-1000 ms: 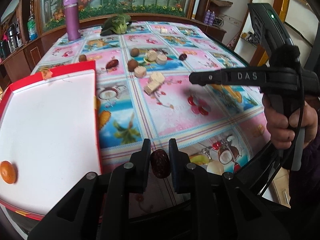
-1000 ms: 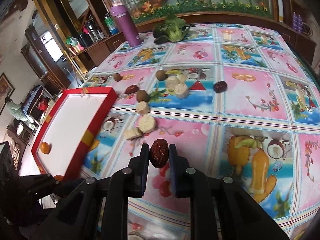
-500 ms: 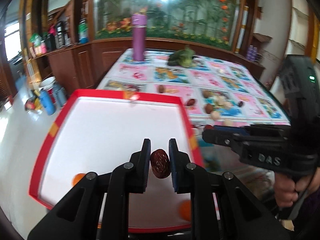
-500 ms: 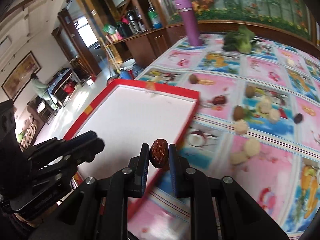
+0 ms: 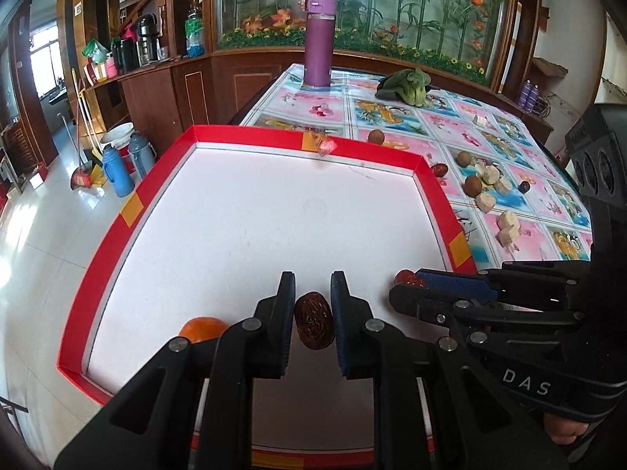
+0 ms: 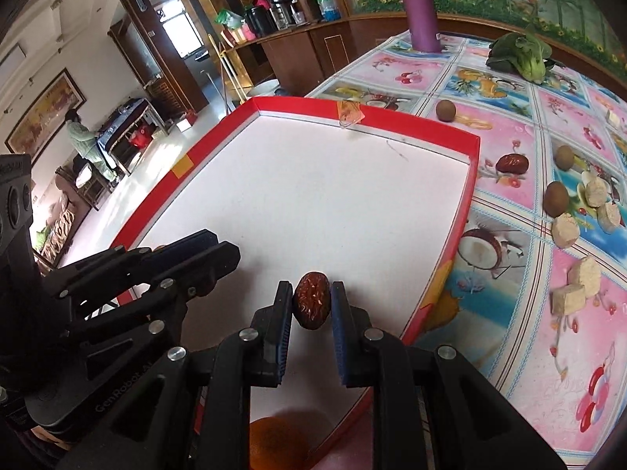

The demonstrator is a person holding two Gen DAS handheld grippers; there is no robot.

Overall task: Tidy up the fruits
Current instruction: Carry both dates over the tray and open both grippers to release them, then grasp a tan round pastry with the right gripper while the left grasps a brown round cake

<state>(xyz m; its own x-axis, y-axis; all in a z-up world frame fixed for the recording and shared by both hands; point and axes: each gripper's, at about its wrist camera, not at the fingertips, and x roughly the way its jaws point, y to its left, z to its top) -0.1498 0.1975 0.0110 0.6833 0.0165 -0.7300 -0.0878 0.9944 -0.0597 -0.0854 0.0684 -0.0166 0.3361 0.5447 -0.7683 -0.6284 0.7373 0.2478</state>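
My left gripper (image 5: 312, 305) is shut on a dark red date (image 5: 313, 326), held over the near part of the red-rimmed white tray (image 5: 219, 135). My right gripper (image 6: 312, 303) is shut on a second red date (image 6: 311, 305), above the tray's (image 6: 415, 125) near right corner. In the left wrist view the right gripper (image 5: 403, 286) comes in from the right, its date (image 5: 405, 276) showing at the tips. The left gripper (image 6: 219, 248) reaches in from the left in the right wrist view. An orange fruit (image 5: 202, 328) lies in the tray near the left fingers. Another orange fruit (image 6: 284, 440) lies under the right gripper.
On the fruit-print tablecloth right of the tray lie a loose red date (image 6: 511, 164), several brown round fruits (image 6: 555, 199) and pale cut chunks (image 6: 576, 286). A purple flask (image 5: 319, 39) and leafy greens (image 5: 407, 86) stand at the far end. The tray overhangs the table's left edge above the floor.
Both grippers have swung left from the tablecloth to above the tray, each still holding its date. The right gripper has closed in beside the left one.
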